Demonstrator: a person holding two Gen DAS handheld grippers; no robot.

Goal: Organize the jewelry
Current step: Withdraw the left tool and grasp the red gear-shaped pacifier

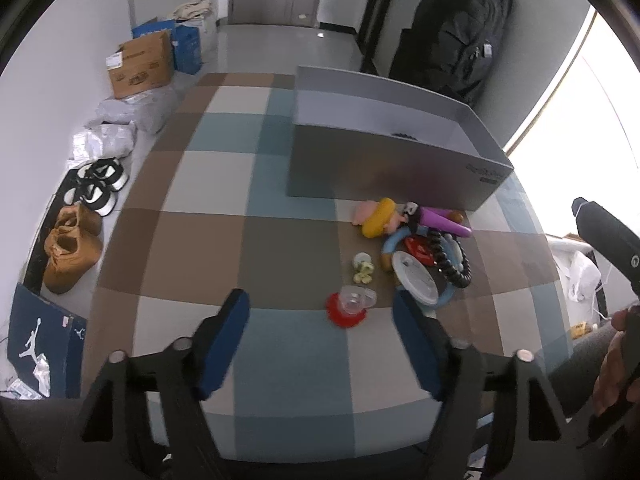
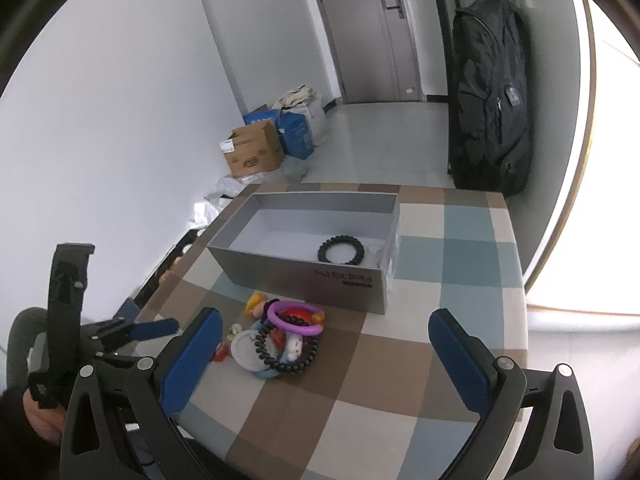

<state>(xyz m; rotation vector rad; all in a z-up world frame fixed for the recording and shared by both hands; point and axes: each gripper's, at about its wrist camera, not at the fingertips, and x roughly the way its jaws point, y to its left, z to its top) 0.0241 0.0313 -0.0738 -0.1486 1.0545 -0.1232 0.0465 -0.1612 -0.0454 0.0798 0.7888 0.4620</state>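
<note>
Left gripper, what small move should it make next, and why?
Probably ease the left gripper down over the red charm and close. Its jaws stand open with that charm just ahead between them, and only one black bracelet lies in the grey box.

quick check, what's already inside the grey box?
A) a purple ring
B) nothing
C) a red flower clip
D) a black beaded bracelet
D: the right wrist view shows a black beaded bracelet lying on the floor of the grey box, while the purple ring sits in the pile outside it on the checked cloth.
</note>
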